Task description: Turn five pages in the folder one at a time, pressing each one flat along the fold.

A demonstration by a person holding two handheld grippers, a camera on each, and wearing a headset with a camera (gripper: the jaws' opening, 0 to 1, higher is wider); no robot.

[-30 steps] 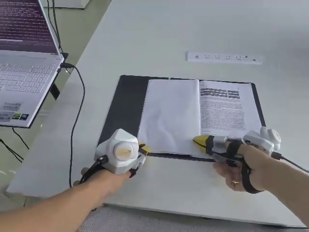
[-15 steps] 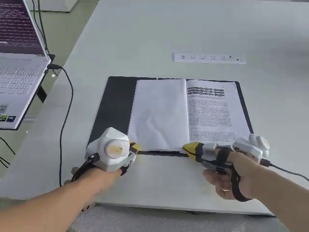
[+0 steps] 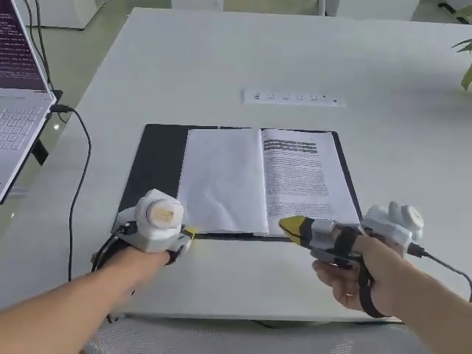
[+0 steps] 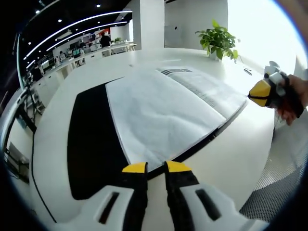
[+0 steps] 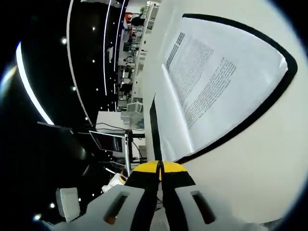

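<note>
On the desk [image 3: 221, 59], the folder [image 3: 156, 169] is seen lying open; the left gripper [image 3: 186, 234] is held barely parted at its near edge, the right gripper [image 3: 289, 227] closed, empty, near the fold.

Black folder [image 3: 158, 159] lies open flat on white table; blank white page [image 3: 221, 177] on left, printed text page [image 3: 304, 177] on right, fold running between.

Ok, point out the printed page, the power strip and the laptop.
printed page [image 3: 302, 181]: head view, middle of its text block.
power strip [image 3: 293, 97]: head view, middle of its top face.
laptop [image 3: 16, 124]: head view, its keyboard deck.
</note>
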